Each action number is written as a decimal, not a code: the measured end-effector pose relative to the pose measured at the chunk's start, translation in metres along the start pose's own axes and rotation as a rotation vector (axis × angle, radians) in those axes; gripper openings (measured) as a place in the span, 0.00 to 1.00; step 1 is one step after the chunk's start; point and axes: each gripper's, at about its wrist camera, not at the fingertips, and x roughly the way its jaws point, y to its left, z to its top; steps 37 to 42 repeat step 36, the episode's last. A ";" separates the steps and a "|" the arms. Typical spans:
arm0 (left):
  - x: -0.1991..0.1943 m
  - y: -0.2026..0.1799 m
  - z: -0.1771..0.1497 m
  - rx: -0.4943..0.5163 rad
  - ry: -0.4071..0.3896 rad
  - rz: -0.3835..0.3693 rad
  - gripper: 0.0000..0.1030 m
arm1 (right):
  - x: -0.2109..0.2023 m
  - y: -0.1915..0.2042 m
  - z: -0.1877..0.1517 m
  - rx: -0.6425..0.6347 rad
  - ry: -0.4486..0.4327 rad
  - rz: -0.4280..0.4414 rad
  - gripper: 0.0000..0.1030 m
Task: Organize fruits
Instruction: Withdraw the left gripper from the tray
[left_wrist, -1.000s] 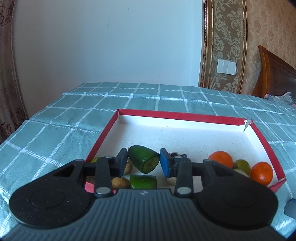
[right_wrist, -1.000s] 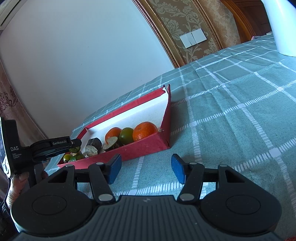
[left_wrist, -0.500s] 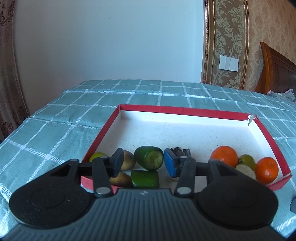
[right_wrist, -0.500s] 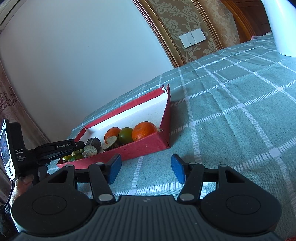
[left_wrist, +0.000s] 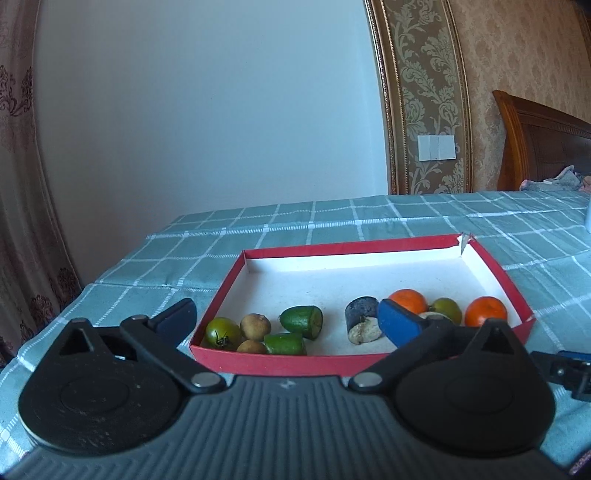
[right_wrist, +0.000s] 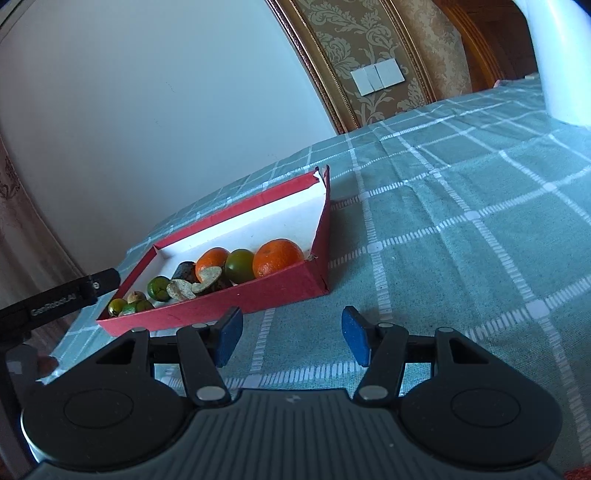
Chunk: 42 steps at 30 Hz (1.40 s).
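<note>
A red tray (left_wrist: 354, 246) with a white floor lies on the checked cloth. At its front left lie a green tomato (left_wrist: 222, 333), two brown fruits (left_wrist: 255, 326) and two green cut pieces (left_wrist: 302, 322). At its right are two oranges (left_wrist: 484, 312), a green fruit (left_wrist: 447, 309) and a dark cut piece (left_wrist: 361, 311). My left gripper (left_wrist: 284, 325) is wide open and empty, in front of the tray's near wall. My right gripper (right_wrist: 291, 338) is open and empty over the cloth, near the tray (right_wrist: 229, 301) with its oranges (right_wrist: 277, 257).
The teal checked tablecloth (right_wrist: 461, 229) spreads to the right of the tray. A white object (right_wrist: 557, 59) stands at the far right. A wall, curtain (left_wrist: 22, 221) and wooden headboard (left_wrist: 543, 147) are behind. The left gripper's body (right_wrist: 55, 301) shows at the left in the right wrist view.
My left gripper has let go of the green cut piece, opened wide and drawn back from the tray. The piece now lies in the tray. My right gripper has stayed still.
</note>
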 end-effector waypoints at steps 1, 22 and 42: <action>-0.005 -0.002 0.000 0.005 -0.003 -0.005 1.00 | -0.002 0.005 0.000 -0.022 -0.002 -0.008 0.57; -0.034 0.008 -0.006 -0.077 0.047 0.015 1.00 | -0.011 0.073 0.000 -0.187 0.018 0.019 0.62; -0.042 0.015 -0.008 -0.084 0.031 0.022 1.00 | -0.018 0.082 -0.002 -0.200 0.015 0.033 0.63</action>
